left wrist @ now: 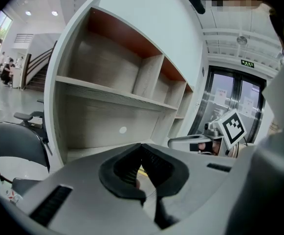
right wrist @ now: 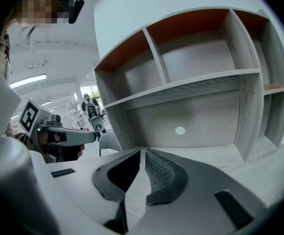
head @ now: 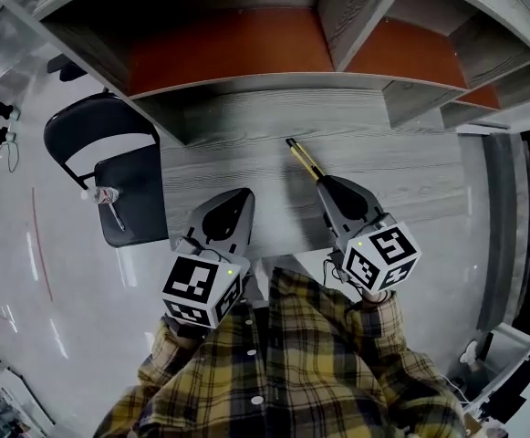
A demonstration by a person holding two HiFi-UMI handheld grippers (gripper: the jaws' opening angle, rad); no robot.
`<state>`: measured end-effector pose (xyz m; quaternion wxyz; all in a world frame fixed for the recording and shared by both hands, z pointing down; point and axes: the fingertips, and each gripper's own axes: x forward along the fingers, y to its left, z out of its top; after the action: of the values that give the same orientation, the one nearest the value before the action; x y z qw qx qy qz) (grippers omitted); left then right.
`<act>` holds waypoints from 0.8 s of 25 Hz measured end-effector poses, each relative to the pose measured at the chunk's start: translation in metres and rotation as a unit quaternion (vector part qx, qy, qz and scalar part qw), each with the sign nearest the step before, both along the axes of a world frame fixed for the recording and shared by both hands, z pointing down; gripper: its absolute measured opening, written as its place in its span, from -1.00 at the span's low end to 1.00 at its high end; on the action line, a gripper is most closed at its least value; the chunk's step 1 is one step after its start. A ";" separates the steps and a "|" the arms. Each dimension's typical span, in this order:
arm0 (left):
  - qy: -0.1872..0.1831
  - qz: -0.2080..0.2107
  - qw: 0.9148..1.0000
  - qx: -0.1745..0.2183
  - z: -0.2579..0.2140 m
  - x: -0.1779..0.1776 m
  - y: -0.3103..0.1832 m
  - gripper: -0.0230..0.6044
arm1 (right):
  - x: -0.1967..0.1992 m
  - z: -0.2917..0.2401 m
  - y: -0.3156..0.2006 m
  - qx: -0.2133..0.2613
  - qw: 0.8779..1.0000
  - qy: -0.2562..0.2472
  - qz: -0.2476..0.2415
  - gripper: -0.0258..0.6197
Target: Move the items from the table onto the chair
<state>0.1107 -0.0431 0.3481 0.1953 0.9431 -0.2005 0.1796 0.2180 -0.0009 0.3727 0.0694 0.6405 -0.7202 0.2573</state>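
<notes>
Pickup seemingly pending: left tool (head: 239,199) and right tool (head: 328,186) pressed together, empty; yellow-black item (head: 303,158) at right tool's 11 o'clock, which likely must spread.

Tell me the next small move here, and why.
Probably open the right gripper, ready to close on the yellow-and-black tool. That tool lies on the table just ahead of this gripper's tips. Its jaws are together with nothing between them. The chair on the left already carries small items.
</notes>
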 end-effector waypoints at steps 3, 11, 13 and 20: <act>-0.001 -0.005 1.000 0.002 -0.001 0.001 0.000 -0.91 | 0.000 0.016 -0.001 -0.022 1.000 -0.003 -0.018 -0.84; 0.000 -0.012 1.000 0.007 -0.006 0.003 0.000 -0.91 | 0.005 0.030 -0.004 -0.037 0.999 -0.001 -0.038 -0.42; 0.000 -0.014 1.000 0.006 -0.006 0.002 0.000 -0.91 | 0.008 0.033 -0.006 -0.040 0.998 -0.003 -0.042 -0.39; -0.008 -0.031 0.999 0.001 -0.005 -0.005 -0.001 -0.91 | 0.020 0.058 -0.012 -0.076 0.995 0.012 -0.065 -0.34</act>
<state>0.1053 -0.0437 0.3435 0.1979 0.9352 -0.2313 0.1807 0.2384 -0.0133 0.4311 0.1430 0.5882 -0.7378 0.2986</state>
